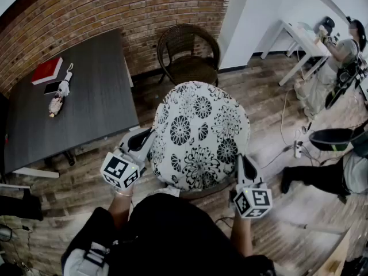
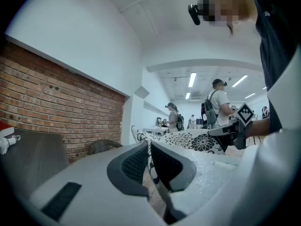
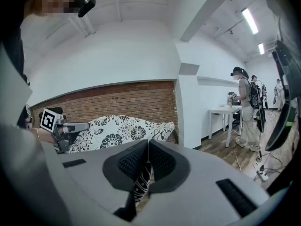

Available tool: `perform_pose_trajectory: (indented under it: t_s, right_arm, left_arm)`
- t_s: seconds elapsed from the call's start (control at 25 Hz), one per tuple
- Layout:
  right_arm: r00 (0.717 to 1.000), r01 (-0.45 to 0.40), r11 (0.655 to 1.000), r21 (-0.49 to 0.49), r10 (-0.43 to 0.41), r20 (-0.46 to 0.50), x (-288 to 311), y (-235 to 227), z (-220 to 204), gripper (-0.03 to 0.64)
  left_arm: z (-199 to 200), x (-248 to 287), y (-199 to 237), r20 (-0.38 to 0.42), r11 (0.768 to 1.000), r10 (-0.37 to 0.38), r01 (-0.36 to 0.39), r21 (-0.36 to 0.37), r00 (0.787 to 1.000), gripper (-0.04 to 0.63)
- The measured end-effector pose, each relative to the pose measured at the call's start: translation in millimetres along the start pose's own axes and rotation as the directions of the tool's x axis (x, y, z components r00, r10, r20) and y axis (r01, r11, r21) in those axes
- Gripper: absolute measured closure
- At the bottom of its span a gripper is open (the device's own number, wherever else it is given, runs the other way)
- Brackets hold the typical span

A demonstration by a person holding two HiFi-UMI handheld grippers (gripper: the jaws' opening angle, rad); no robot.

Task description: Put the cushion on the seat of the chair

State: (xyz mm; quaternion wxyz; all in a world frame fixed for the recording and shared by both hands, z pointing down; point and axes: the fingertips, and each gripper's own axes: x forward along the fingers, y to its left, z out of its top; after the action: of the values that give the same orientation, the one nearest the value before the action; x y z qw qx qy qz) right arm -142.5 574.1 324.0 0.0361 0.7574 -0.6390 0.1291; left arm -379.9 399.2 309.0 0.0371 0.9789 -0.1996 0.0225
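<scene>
**While only thin folds are pinched, the cushion can slip**

Because each gripper bites just the rim of the cover, the hold looks slim. The left gripper (image 1: 150, 135) is clenched on a fold at the cushion's left edge. The right gripper (image 1: 245, 161) is clamped on a fold at its lower right edge, with patterned cloth showing between the ribbed dark pads. The cushion (image 1: 198, 132) hangs in the air between them, short of the chair (image 1: 190, 52), whose seat is bare.

If the hands pull apart or swing, a fold could slide from one pair of pads. The cushion would then dangle and could drop to the wooden floor (image 1: 270, 105). It looks about as wide as the seat, so it may catch on the armrests or curved back and settle tilted. Held out ahead, it may also hide the seat from the person's sight.

The cushion is round, plump and soft, white with black flower prints. The chair is dark woven wicker with a rounded back. Beyond are a rough brick wall (image 1: 115, 7) and a dark, matte wood-grain counter (image 1: 92, 96).
</scene>
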Motion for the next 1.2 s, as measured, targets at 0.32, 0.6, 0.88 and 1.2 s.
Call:
perform_pose_trajectory:
  t_s: [0.32, 0.6, 0.88, 1.2]
  right_arm:
    - [1.000, 0.011, 1.000, 0.004, -0.012, 0.005, -1, -2, -4, 0.609]
    - [1.000, 0.019, 0.999, 0.028, -0.020, 0.005, 1, -3, -7, 0.609]
    - [0.999, 0.036, 0.998, 0.056, -0.037, 0.007, 2, -12, -6, 0.607]
    - [0.996, 0.092, 0.994, 0.056, -0.091, -0.023, 2, -39, -1, 0.607]
  left_arm:
    - [1, 1, 1, 0.003, 1.000, -0.009, 0.009, 0.015, 1.000, 0.582]
    - [-2, 8, 4, -0.008, 0.999, -0.037, 0.037, 0.022, 0.999, 0.582]
    - [-1, 29, 6, -0.012, 0.998, -0.064, 0.064, 0.017, 0.998, 0.581]
    - [-5, 65, -1, -0.017, 0.994, -0.113, 0.113, -0.007, 0.993, 0.581]
